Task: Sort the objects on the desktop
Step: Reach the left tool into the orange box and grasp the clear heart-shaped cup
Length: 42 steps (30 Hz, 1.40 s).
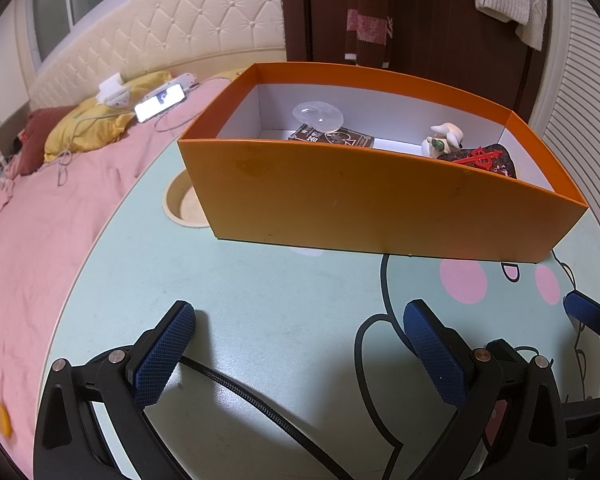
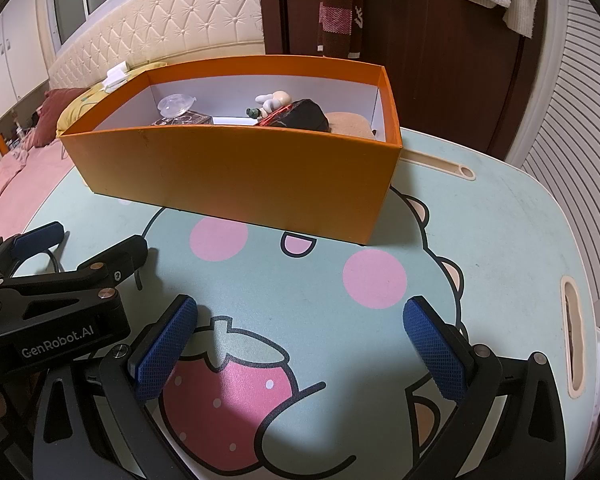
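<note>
An orange box (image 1: 340,196) (image 2: 220,168) stands on the mint cartoon tabletop (image 1: 240,300) (image 2: 480,220). Inside it lie a clear glass lump (image 1: 318,115) (image 2: 174,103), a dark card box (image 1: 332,139) (image 2: 184,119), a white figurine (image 1: 446,139) (image 2: 274,100), a black item with red trim (image 1: 486,159) (image 2: 300,116) and a tan pad (image 2: 350,123). My left gripper (image 1: 300,348) is open over the table, nothing between its fingers. My right gripper (image 2: 300,344) is open too, empty, above the strawberry print. The left gripper (image 2: 76,256) also shows at the right wrist view's left edge.
A black braided cable (image 1: 260,400) runs under my left gripper. A round cup recess (image 1: 182,200) sits left of the box; slots (image 2: 572,340) line the table's right edge. A pink bed (image 1: 40,220) with a lit phone (image 1: 160,102) lies left; a dark door (image 1: 420,20) stands behind.
</note>
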### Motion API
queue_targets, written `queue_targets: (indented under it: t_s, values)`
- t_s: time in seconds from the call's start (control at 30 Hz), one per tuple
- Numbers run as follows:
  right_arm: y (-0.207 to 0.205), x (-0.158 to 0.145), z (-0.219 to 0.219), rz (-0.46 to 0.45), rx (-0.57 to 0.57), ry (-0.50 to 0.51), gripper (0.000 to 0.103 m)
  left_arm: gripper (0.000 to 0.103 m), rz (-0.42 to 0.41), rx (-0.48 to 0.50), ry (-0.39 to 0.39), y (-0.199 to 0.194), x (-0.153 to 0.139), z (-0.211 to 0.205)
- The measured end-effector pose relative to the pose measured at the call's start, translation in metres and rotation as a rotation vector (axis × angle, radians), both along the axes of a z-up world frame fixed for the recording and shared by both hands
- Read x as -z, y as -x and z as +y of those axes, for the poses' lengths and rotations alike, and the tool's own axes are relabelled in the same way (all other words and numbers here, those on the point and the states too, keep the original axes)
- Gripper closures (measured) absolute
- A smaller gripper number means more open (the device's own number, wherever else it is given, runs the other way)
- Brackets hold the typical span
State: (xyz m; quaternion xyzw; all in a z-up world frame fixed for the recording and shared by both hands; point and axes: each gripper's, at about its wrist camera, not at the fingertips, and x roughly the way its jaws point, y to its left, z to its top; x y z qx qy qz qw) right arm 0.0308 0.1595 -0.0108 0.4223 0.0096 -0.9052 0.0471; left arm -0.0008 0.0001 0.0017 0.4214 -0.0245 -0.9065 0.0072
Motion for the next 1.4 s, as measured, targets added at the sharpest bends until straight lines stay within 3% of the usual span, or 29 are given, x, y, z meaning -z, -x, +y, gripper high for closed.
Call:
queue_targets:
  t_s: [0.23,0.43,0.6,0.67,0.7,0.73,0.83,0.87,0.93,1.0,1.17,1.27,1.4]
  values:
    - [0.004,0.005,0.000,-0.009,-0.005,0.007,0.000,0.000,-0.008,0.008,-0.003,0.000,-0.003,-0.001]
    - [0.002,0.006,0.004,-0.020,-0.024,-0.005,0.000,0.000,-0.061,0.083,-0.002,0.005,-0.012,-0.004]
    - [0.002,-0.010,0.019,-0.008,-0.050,-0.018,0.000,0.000,-0.007,0.122,-0.077,0.003,-0.052,-0.028]
    - [0.005,-0.015,0.028,-0.044,-0.067,0.017,0.000,0.003,0.022,0.148,-0.098,0.005,-0.070,-0.032]
    - [0.005,-0.018,0.033,-0.063,-0.075,0.042,0.001,0.009,0.038,0.168,-0.098,0.008,-0.081,-0.032]
    - [0.007,-0.022,0.038,-0.076,-0.077,0.070,0.005,0.016,0.051,0.193,-0.097,0.012,-0.092,-0.031]
    - [0.008,-0.028,0.052,-0.107,-0.071,0.156,0.021,0.020,0.046,0.268,-0.098,0.035,-0.109,-0.022]
    - [0.008,-0.031,0.057,-0.117,-0.069,0.185,0.023,0.022,0.031,0.289,-0.097,0.048,-0.110,-0.018]
    - [0.010,-0.033,0.063,-0.113,-0.051,0.226,0.027,0.042,-0.020,0.322,-0.065,0.073,-0.106,-0.005]
    - [0.012,-0.036,0.064,-0.107,-0.032,0.255,0.027,0.054,-0.070,0.341,-0.024,0.095,-0.099,0.008]
    - [0.012,-0.032,0.069,-0.121,-0.020,0.298,0.027,0.055,-0.167,0.350,0.055,0.132,-0.073,0.024]
    - [0.007,-0.030,0.075,-0.135,-0.004,0.329,0.027,0.056,-0.207,0.347,0.054,0.141,-0.062,0.027]
    - [0.006,-0.027,0.083,-0.148,0.022,0.374,0.027,0.063,-0.235,0.318,0.101,0.154,-0.052,0.032]
